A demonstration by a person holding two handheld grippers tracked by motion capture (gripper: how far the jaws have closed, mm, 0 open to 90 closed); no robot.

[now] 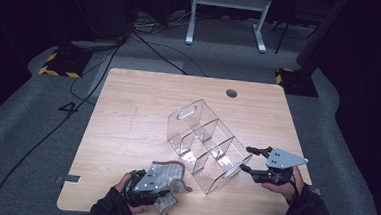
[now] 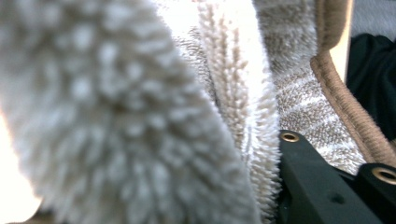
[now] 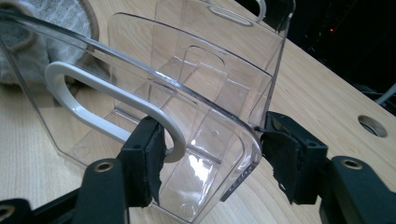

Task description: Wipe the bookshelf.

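A clear plastic organizer with several compartments lies on the wooden table, running from the centre toward the front right. My right gripper meets its near end. In the right gripper view the right gripper straddles the corner of the organizer's end wall, one pad by the white-rimmed handle slot, the other pad against the side wall's edge; both touch it. My left gripper at the front left is shut on a grey-beige fluffy cloth. That cloth hides one jaw; a black finger presses beside it.
A round cable hole sits near the table's far edge. Both hands are close to the front edge. Cables run over the grey floor at the left, and stand bases with yellow-black tape flank the table's far corners.
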